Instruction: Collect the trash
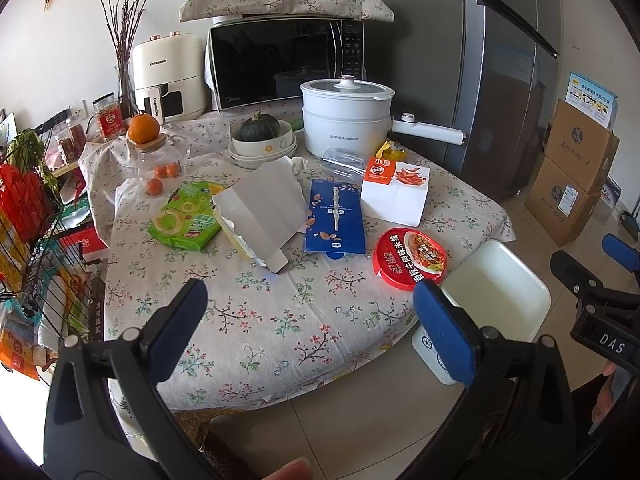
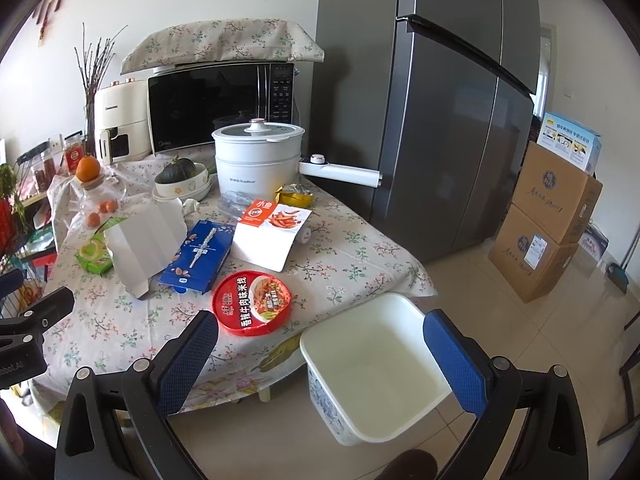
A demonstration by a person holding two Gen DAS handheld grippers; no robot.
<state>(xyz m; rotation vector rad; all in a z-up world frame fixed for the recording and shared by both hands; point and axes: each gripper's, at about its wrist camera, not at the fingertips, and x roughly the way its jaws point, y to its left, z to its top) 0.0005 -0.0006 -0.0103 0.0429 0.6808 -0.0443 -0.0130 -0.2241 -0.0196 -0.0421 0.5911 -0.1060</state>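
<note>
Both tongs, left (image 1: 310,312) and right (image 2: 320,344), hang open and empty above the table (image 1: 256,320). Wrappers and a red lid (image 2: 252,303) lie beside the white bin (image 2: 372,368), apparently placed at the edge to catch them.

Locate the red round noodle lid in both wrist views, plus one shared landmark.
Left wrist: red round lid lies right of centre, at the table's near edge, beside the white bin.
Right wrist: lid sits centre-left, above the gripper's left finger.
Shared landmark: blue almond box, just behind the lid.
</note>
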